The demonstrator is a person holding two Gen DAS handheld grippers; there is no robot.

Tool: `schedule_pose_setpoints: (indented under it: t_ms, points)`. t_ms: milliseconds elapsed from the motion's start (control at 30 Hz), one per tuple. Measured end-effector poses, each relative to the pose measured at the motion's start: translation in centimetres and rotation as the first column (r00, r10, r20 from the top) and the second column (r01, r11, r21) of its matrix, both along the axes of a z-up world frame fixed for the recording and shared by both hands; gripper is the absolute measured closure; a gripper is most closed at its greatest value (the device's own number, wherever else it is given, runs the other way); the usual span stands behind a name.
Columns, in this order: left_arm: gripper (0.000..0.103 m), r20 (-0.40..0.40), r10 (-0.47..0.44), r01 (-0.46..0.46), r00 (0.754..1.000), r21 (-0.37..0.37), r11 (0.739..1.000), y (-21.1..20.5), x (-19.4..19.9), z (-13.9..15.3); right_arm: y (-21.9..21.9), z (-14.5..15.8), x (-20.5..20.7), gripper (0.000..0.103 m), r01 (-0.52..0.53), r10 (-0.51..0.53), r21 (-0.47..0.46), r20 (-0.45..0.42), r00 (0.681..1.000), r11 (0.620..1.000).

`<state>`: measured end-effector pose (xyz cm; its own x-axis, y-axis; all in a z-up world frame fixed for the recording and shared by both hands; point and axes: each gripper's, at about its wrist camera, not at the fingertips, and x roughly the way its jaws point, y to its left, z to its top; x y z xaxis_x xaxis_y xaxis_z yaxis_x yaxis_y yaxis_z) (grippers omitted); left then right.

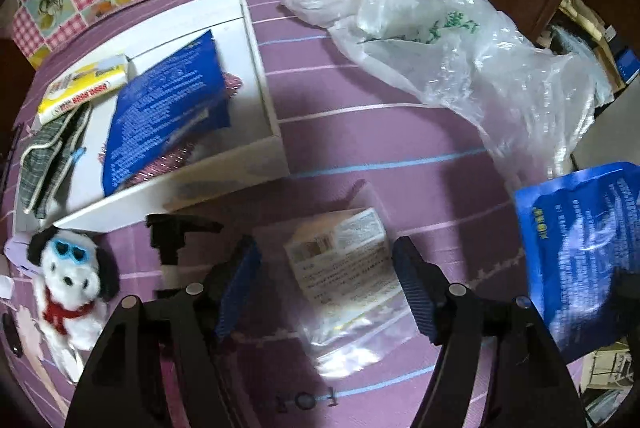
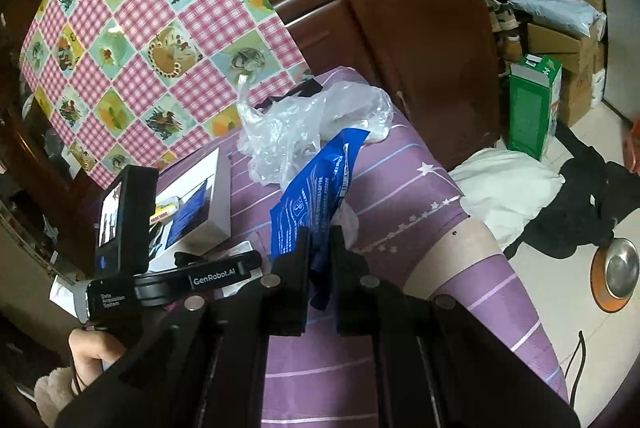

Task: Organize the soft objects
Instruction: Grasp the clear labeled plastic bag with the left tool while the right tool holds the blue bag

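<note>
- Our right gripper [image 2: 320, 252] pinches a blue pouch [image 2: 316, 184] by its lower edge, held off the purple cover, right of the white box [image 1: 268, 96].
- Our left gripper [image 1: 326, 282] is spread over a clear zip bag [image 1: 344, 292] in front of that box.
- We judge both light, limp and slippery; grip near an edge seam.

Pouch [image 1: 168, 104] in box [image 1: 272, 116], toy [image 1: 72, 284] outside.
</note>
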<state>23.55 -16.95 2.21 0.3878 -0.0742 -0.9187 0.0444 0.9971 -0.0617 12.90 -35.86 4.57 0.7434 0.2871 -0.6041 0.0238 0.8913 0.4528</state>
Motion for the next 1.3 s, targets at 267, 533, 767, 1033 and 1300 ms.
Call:
schedule_pose_setpoints:
  t_ms: [267, 533, 767, 1033, 1300]
  points:
    - [0.029, 0.002, -0.067, 0.067, 0.998, 0.038, 0.997, -1.6, 0.3, -0.4, 0.0, -0.5, 0.4, 0.093, 0.0, 0.0, -0.007, -0.03, 1.0, 1.0]
    - [0.048, 0.07, -0.067, 0.064, 0.995, 0.035, 0.997, -0.6, 0.6, -0.3, 0.0, -0.7, 0.4, 0.093, -0.008, 0.009, 0.015, -0.043, 0.999, 1.0]
    - [0.084, 0.167, -0.099, 0.101, 0.981, -0.001, 0.995, 1.0, 0.9, -0.4, 0.3, -0.7, 0.6, 0.093, -0.015, 0.015, 0.007, -0.049, 0.999, 1.0]
    - [0.095, 0.156, -0.087, 0.097, 0.984, -0.061, 0.993, 0.8, 1.1, -0.4, 0.7, -0.9, 0.8, 0.093, -0.029, 0.029, 0.0, -0.057, 0.998, 1.0]
    - [0.097, 0.238, -0.134, 0.159, 0.962, -0.093, 0.983, 0.1, -2.5, 2.8, 1.1, -0.9, 0.9, 0.093, -0.056, 0.058, 0.033, -0.062, 0.996, 0.998]
